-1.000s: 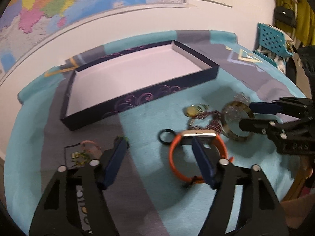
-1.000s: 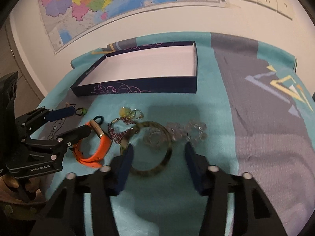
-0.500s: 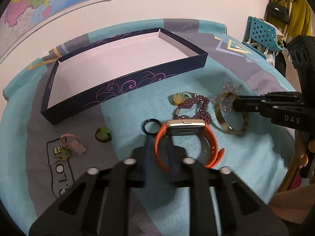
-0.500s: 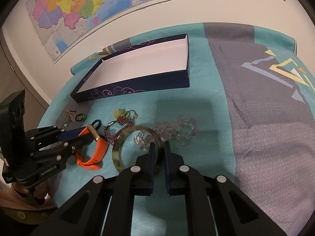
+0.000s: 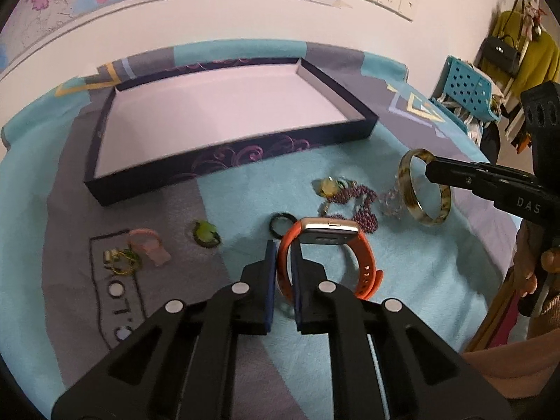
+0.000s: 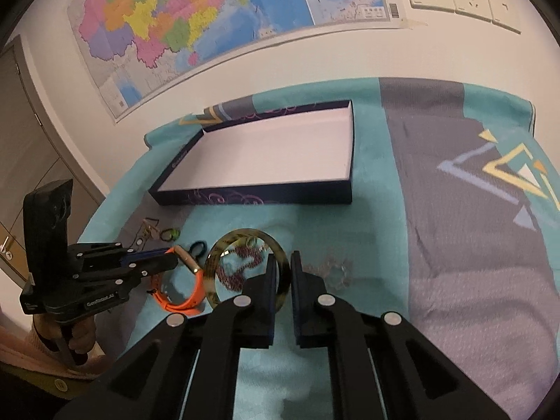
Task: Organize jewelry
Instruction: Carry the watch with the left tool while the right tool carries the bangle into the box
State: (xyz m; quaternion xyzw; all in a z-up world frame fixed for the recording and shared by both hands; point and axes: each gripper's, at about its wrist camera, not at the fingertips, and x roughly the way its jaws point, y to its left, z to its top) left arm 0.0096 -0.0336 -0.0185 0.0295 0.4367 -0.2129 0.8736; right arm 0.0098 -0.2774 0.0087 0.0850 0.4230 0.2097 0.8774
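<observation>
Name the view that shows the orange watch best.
Left wrist view: the orange watch sits central, face and strap clear, pinched by the left tool. The right wrist view shows it small at the left, partly hidden behind that tool.

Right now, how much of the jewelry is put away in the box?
None yet: the box is bare inside. In hand: the left hand-held gripper is shut on the orange watch, and the right hand-held gripper is shut on the bangle. Left on the cloth: the purple bead strand, black ring, green ring and other small pieces.
</observation>
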